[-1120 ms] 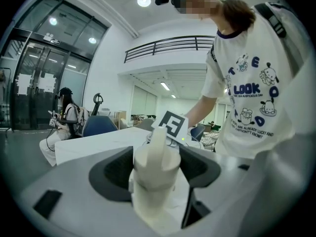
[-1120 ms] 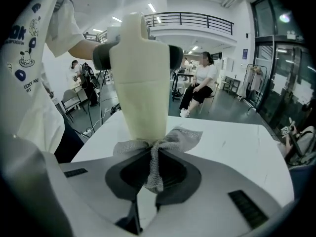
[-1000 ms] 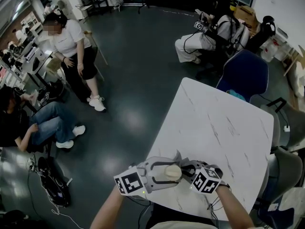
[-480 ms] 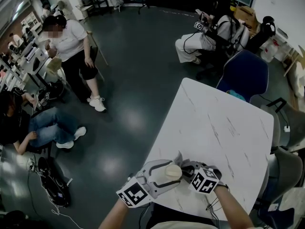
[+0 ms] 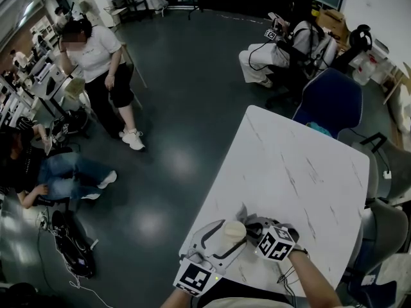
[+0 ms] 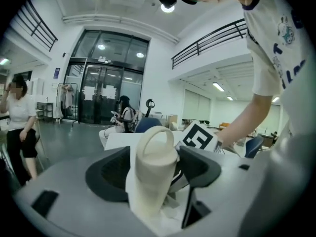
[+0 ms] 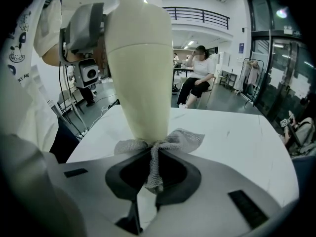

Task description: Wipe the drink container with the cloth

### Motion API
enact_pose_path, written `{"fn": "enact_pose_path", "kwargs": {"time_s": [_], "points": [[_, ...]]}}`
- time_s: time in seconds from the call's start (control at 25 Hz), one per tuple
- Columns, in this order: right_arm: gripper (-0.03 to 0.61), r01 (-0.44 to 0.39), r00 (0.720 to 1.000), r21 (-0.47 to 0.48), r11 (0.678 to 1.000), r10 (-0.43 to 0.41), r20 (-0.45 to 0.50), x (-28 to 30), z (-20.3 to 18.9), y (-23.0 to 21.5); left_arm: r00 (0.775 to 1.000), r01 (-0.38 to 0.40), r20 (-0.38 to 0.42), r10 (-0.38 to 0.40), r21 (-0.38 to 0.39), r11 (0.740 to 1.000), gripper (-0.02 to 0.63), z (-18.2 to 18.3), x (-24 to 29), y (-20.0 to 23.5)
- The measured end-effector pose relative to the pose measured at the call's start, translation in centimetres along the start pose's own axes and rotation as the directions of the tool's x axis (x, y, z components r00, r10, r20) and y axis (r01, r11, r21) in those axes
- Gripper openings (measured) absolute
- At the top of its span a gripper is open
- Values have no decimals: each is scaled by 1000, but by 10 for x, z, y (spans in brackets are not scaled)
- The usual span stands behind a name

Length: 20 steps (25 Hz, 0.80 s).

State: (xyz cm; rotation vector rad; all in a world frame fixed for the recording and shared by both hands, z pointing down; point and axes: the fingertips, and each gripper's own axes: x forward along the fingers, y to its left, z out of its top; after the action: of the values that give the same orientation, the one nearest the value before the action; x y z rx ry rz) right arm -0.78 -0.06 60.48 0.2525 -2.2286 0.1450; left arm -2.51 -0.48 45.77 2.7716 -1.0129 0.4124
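At the near corner of the white table (image 5: 289, 172), the left gripper (image 5: 225, 234) has its jaws clamped on either side of a cream drink container (image 5: 234, 230). The left gripper view shows the container (image 6: 155, 169) between the two dark pads (image 6: 109, 174), with a loop handle arching over its top. I can't tell whether its base rests on the table.

Just beside it, over the same corner, the right gripper (image 5: 254, 227) points in at the container from the other side. Its jaws are pinched tight on a bunched strip of grey mesh cloth (image 7: 160, 144). The cloth's loose ends fan out against the lower part of the container (image 7: 140, 68).

Off the table's left edge, a dark bag (image 5: 72, 244) lies on the floor. A person in jeans (image 5: 48, 172) sits low beside it, and a person in a white shirt (image 5: 103, 63) stands further out. Past the table's far end is a blue chair (image 5: 331, 98). Beyond that, a seated person (image 5: 282, 43) holds another marked device.
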Motion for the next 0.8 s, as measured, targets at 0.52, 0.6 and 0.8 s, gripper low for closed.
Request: {"fn": "enact_pose_path", "kwargs": {"time_s": [0.52, 0.6, 0.8], "points": [[43, 5, 1000, 9, 1000, -5, 4, -1, 0, 0, 964, -264, -45, 262, -32, 964, 287, -5, 7, 3], [43, 4, 1000, 9, 1000, -5, 3, 0, 0, 0, 966, -258, -39, 257, -16, 966, 285, -7, 7, 4], [43, -2, 1000, 8, 1000, 2, 5, 0, 0, 1, 973, -231, -31, 230, -43, 972, 282, -5, 7, 3]]}}
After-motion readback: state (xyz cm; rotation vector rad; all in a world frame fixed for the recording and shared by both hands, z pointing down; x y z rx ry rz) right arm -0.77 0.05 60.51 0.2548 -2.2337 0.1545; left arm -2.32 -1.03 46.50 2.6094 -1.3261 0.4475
